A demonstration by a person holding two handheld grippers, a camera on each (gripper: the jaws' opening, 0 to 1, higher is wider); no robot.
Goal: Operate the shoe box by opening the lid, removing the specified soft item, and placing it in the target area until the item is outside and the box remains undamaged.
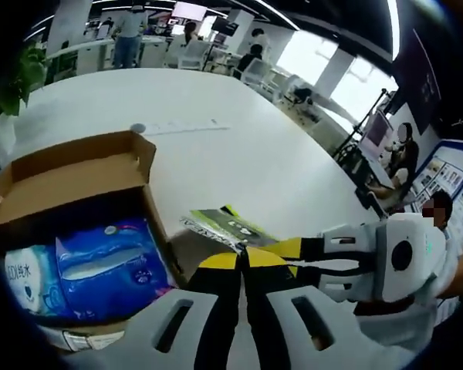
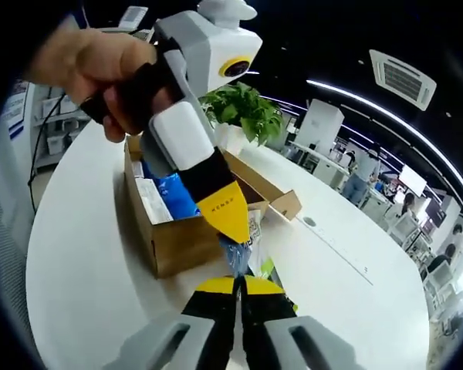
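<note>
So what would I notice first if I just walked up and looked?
Probably the open cardboard box on the white table, with bright blue packs inside it. Next, the two yellow-tipped grippers, the left gripper and the right gripper, meeting beside the box, both pinching a thin packet.

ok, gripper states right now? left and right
Left gripper: shut on the flat green-and-black packet.
Right gripper: shut; the packet lies at its tips, but whether it grips it cannot be told.
</note>
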